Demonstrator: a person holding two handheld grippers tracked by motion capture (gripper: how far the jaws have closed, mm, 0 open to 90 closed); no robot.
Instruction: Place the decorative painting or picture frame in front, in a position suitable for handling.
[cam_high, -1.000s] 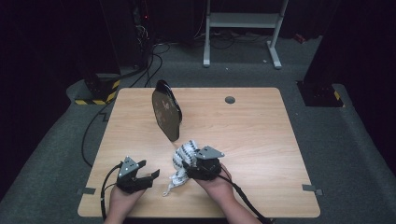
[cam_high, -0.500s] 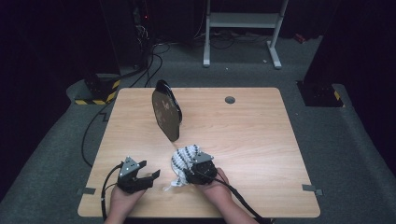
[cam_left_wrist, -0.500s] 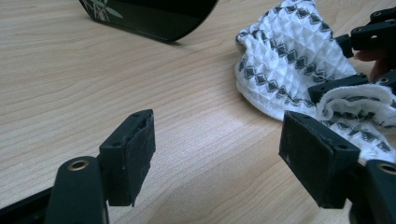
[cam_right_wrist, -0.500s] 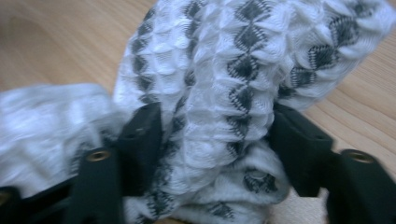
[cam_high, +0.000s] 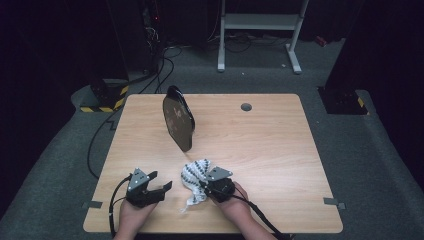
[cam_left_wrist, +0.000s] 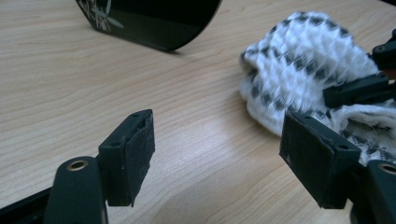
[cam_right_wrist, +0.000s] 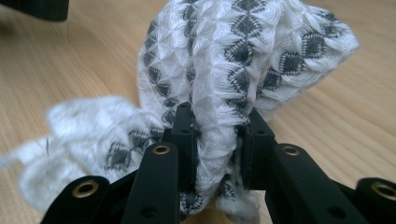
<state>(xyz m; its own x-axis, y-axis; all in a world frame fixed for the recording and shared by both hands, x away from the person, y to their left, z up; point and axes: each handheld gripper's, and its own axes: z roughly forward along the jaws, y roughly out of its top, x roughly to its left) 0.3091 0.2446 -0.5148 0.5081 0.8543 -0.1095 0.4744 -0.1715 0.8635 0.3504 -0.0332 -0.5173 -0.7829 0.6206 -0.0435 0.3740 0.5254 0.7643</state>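
Our right gripper (cam_high: 204, 186) has just been closing and now pinches a bunched fold of the cloth (cam_high: 196, 176); in the right gripper view (cam_right_wrist: 216, 154) both pads press into the white-and-black weave (cam_right_wrist: 243, 60), fabric squeezed tight between them. The rest of the cloth balloons up above the jaws and trails off to the left in a loose, fuzzy tail.

Our left gripper (cam_high: 161, 189) rests w/ jaws wide apart and nothing between them; in the left gripper view (cam_left_wrist: 219, 154) we see bare wood between the pads, the cloth (cam_left_wrist: 299, 70) just beside the right-hand jaw but apart from it.

The cloth sits on the table (cam_high: 280, 150) near the near edge, roughly centre, between our two grippers. Its tail points toward the near edge, w/ a strip of wood left before the lip.

Farther out, a dark plate (cam_high: 178, 120) stands on edge, left of centre, toward the far side; well apart from the cloth. A small round grommet (cam_high: 246, 107) sits near the far edge.

Open room: the whole right half of the table is bare wood out to the right edge, and so is the stretch between cloth and plate. The left side holds our left gripper, close to the near-left corner.
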